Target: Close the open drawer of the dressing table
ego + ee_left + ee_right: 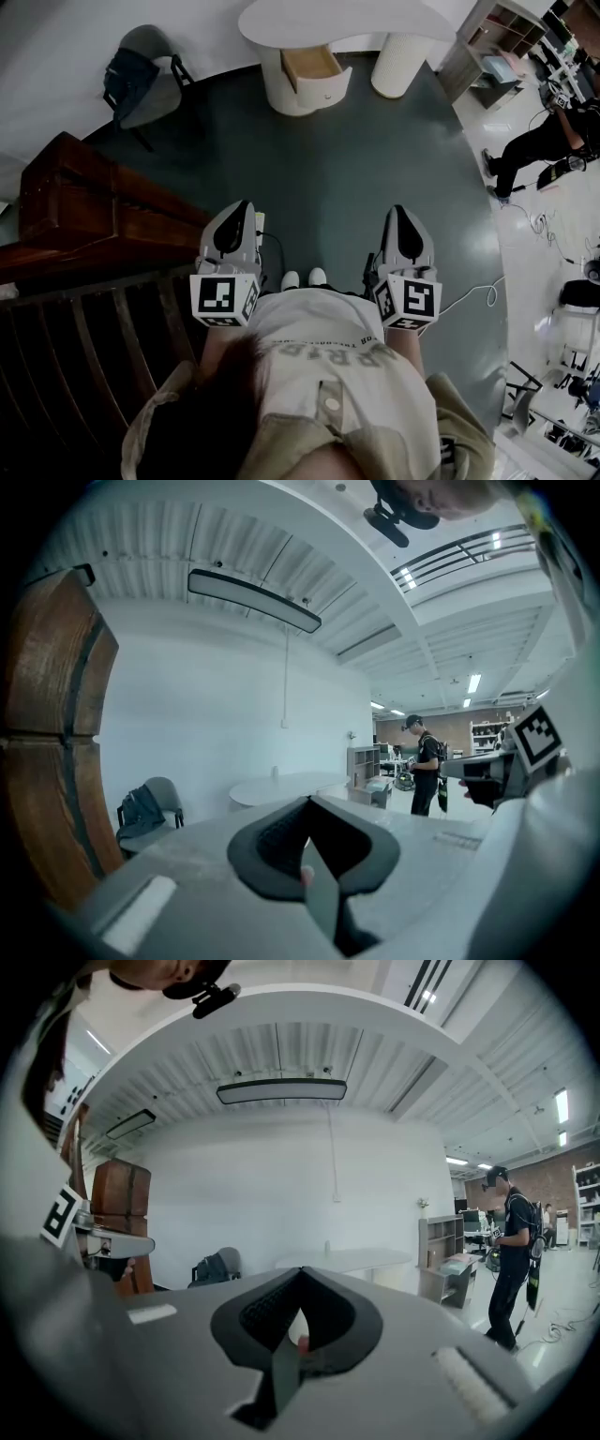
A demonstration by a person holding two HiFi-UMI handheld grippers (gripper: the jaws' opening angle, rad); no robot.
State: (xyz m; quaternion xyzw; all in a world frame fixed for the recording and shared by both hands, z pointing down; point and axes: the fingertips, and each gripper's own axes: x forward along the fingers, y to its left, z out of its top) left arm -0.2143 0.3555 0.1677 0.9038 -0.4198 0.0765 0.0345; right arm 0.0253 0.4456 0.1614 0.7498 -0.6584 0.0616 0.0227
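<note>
Closest in, a pale shirt [328, 366] fills the bottom of the head view, with two white shoes [303, 278] just past its hem. The left gripper [246, 208] and right gripper [399, 212] are held side by side at waist height, grey and smooth and tapering to a point. Each carries a cube with black-and-white square markers at its rear. In each gripper's own view the dark-padded jaws meet at their tips with nothing between them: left gripper [307, 799], right gripper [300, 1269].

Well ahead, across a dark green floor [347, 169], stands the white desk [347, 21]. Its top is smooth, curved and kidney-shaped, and rests on two round ribbed pedestals [401, 64]. The drawer [314, 66] sits under the desk's left end, pulled out of the left pedestal toward the person. It has a light wood inside and a white curved front, with what may be a small handle, too small to be sure.

A grey chair [159, 98] with a dark bag [129, 75] on it stands off the desk's left edge. A grey shelf unit [487, 47] stands beyond the right edge. Dark slatted wooden furniture [84, 202] lies beside the left gripper, and another person [539, 141] in black stands far right.
</note>
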